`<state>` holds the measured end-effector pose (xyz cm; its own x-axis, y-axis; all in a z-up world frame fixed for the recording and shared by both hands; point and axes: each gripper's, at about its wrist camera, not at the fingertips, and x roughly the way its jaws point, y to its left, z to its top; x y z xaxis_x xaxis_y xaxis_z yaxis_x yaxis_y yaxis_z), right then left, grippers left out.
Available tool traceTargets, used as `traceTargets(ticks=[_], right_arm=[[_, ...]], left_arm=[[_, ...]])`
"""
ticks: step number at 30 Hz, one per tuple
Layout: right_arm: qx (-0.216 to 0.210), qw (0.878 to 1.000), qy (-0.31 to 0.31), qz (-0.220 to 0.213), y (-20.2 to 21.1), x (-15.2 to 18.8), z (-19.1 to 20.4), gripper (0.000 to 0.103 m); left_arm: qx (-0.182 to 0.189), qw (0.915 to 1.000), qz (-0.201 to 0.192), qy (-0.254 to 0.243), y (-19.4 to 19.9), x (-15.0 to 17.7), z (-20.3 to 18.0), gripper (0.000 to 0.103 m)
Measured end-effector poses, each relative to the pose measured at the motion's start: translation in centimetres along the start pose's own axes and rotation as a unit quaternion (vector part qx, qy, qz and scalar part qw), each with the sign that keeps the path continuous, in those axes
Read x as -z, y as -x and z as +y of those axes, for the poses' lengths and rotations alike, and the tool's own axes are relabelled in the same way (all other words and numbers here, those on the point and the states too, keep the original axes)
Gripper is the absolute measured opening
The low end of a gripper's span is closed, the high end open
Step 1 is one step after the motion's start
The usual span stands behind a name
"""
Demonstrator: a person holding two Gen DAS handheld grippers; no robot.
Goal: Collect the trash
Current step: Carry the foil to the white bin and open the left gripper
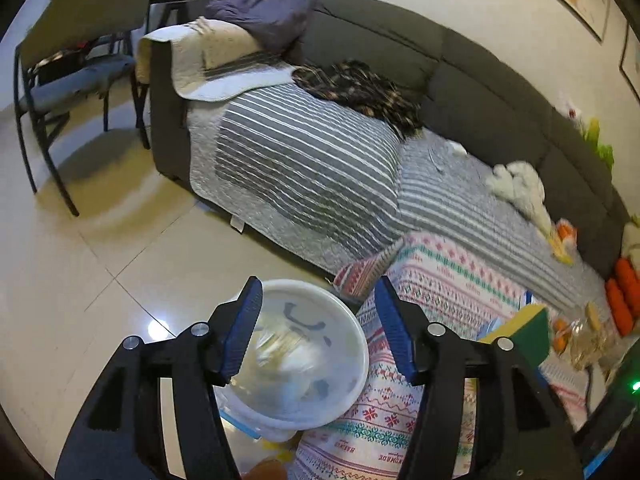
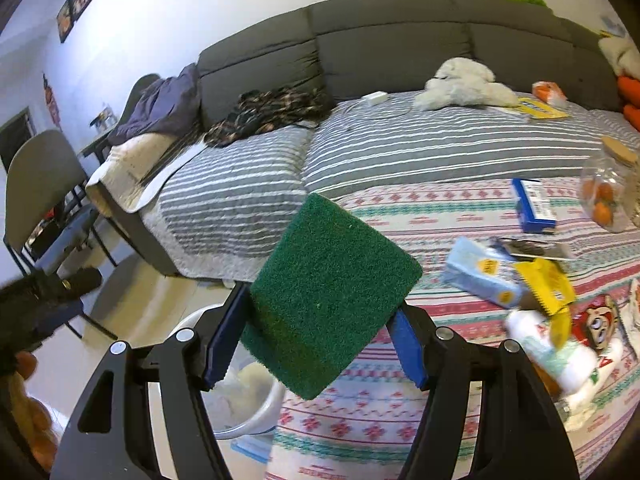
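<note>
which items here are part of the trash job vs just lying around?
Job:
- green sponge, clamped in right gripper
- white bin, under open left gripper
- yellow wrapper and blue carton on patterned cloth

Lying about:
- white plush
- dark clothes
- chair

Green scouring sponge (image 2: 328, 292), yellow-backed, tilted, clamped in right gripper (image 2: 316, 344) above white bin (image 1: 320, 360) lined with plastic, on floor.

My count of what's around me
One sponge (image 2: 332, 292), one white bin (image 1: 320, 360), one blue box (image 2: 534, 205), one jar (image 2: 610, 192), one chair (image 1: 64, 64).
</note>
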<state>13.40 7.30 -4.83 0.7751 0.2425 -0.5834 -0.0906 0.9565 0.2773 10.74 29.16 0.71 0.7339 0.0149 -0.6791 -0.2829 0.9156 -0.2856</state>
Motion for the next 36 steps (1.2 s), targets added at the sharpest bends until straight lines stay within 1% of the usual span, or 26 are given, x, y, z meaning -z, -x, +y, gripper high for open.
traceTargets(ticks=[6, 11, 14, 16, 19, 20, 21, 24, 25, 27, 30, 33, 36], right_arm=[[-0.013, 1.000, 0.020, 0.016, -1.9, 1.0, 3.0, 0.066], [-0.027, 0.999, 0.035, 0.028, -3.3, 1.7, 5.5, 0.067], [-0.036, 0.998, 0.042, 0.036, -4.4, 2.0, 6.9, 0.068], [-0.045, 0.997, 0.051, 0.045, -5.3, 2.4, 7.9, 0.070], [-0.051, 0.995, 0.066, 0.054, -6.2, 2.8, 9.2, 0.076], [-0.052, 0.994, 0.073, 0.058, -6.6, 2.9, 9.7, 0.081], [-0.051, 0.994, 0.076, 0.060, -6.8, 3.1, 10.0, 0.086], [-0.043, 0.994, 0.079, 0.063, -7.0, 3.3, 10.4, 0.095], [-0.039, 0.994, 0.078, 0.065, -7.1, 3.3, 10.4, 0.096], [-0.028, 0.994, 0.077, 0.071, -7.2, 3.3, 10.2, 0.096], [-0.014, 0.995, 0.075, 0.070, -6.9, 3.0, 9.6, 0.096], [0.007, 0.996, 0.072, 0.059, -6.3, 2.3, 8.6, 0.096], [0.019, 0.997, 0.065, 0.048, -5.3, 1.5, 7.5, 0.096]], left_arm=[[-0.025, 0.9990, -0.032, 0.019, 1.5, -1.0, 2.1, 0.061], [-0.035, 0.9976, -0.047, 0.037, 2.4, -1.7, 4.1, 0.064], [-0.040, 0.9969, -0.053, 0.043, 2.7, -1.9, 4.8, 0.064], [-0.048, 0.9962, -0.059, 0.043, 3.0, -2.0, 5.1, 0.064], [-0.064, 0.9949, -0.068, 0.039, 3.2, -2.1, 5.4, 0.064], [-0.068, 0.9945, -0.070, 0.038, 3.3, -2.2, 5.5, 0.064], [-0.071, 0.9942, -0.071, 0.038, 3.3, -2.2, 5.7, 0.065], [-0.078, 0.9935, -0.073, 0.040, 3.4, -2.2, 6.0, 0.070], [-0.080, 0.9932, -0.075, 0.040, 3.4, -2.2, 6.1, 0.071], [-0.085, 0.9925, -0.078, 0.039, 3.5, -2.1, 6.2, 0.081], [-0.102, 0.9899, -0.091, 0.038, 3.8, -2.0, 6.0, 0.092], [-0.118, 0.9878, -0.097, 0.030, 3.8, -1.9, 5.6, 0.096], [-0.125, 0.9876, -0.093, 0.020, 3.5, -1.5, 4.7, 0.096]])
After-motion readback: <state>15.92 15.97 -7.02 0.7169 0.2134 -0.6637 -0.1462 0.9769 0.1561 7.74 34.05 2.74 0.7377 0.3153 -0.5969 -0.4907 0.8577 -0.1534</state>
